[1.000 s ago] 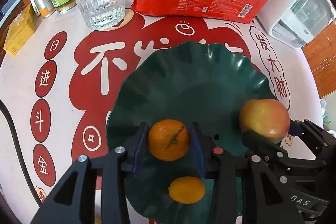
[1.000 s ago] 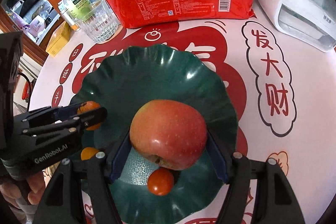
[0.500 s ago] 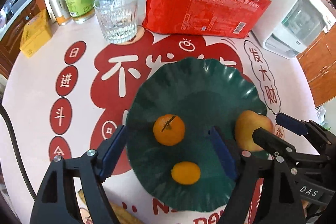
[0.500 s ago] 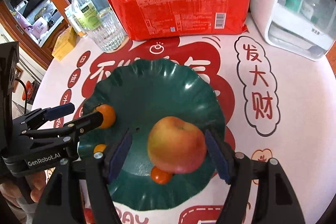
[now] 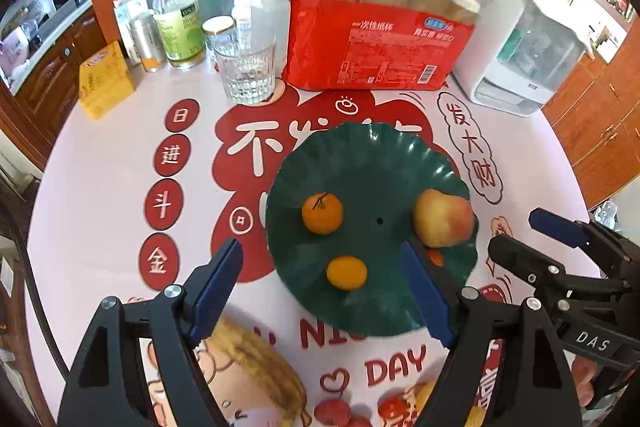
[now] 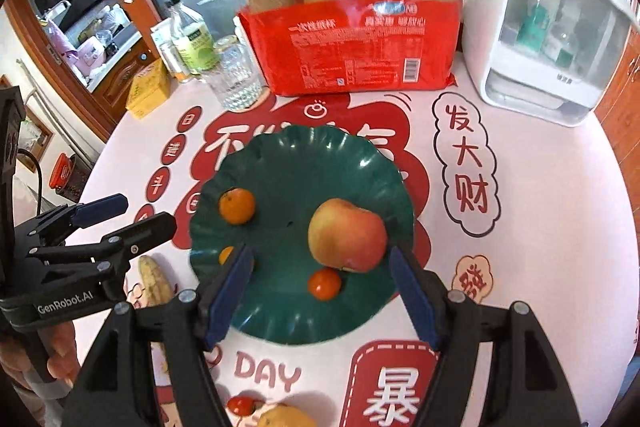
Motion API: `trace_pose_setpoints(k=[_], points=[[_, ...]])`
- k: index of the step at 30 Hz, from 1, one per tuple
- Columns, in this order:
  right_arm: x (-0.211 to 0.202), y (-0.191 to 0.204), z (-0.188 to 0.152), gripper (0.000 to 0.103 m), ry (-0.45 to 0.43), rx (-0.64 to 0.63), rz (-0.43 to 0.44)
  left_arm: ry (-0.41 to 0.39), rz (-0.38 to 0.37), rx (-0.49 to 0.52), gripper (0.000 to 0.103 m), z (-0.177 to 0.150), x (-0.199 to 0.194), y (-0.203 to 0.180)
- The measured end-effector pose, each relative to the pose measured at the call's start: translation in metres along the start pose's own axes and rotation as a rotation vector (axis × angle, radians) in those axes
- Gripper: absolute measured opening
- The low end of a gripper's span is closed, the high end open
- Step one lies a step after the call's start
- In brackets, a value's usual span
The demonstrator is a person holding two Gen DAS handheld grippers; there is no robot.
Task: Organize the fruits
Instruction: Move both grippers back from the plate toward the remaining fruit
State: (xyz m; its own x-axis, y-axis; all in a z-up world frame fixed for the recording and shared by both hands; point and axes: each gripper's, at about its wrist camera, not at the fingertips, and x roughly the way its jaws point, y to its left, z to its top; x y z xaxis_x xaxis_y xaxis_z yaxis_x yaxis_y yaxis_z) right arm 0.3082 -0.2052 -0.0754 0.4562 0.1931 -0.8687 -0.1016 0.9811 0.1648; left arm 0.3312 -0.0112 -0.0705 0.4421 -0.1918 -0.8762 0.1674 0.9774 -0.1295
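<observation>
My left gripper hung released above the near rim of the green plate, its jaws having just been opening with nothing pressed between them; my right gripper also stood released and empty. On the plate lay the tangerine, a small yellow-orange citrus and the apple. Only the right view showed the cherry tomato whole. Farther back stood the glass and the red paper-cup pack.

Bare tablecloth left and right of the green plate; glass, red cup pack, white appliance crowding behind.
</observation>
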Motion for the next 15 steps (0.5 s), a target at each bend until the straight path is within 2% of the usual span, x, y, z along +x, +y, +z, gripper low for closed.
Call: trace_pose_setpoints(k=[11, 15], points=[[-0.073, 0.02, -0.031, 0.072, -0.066, -0.074, -0.031, -0.09, -0.002, 0.014, 0.082, -0.034, -0.081, -0.01], [-0.098, 0.024, -0.045, 0.072, -0.088, -0.093, -0.015, -0.121, 0.008, 0.036, 0.084, -0.051, -0.106, -0.017]])
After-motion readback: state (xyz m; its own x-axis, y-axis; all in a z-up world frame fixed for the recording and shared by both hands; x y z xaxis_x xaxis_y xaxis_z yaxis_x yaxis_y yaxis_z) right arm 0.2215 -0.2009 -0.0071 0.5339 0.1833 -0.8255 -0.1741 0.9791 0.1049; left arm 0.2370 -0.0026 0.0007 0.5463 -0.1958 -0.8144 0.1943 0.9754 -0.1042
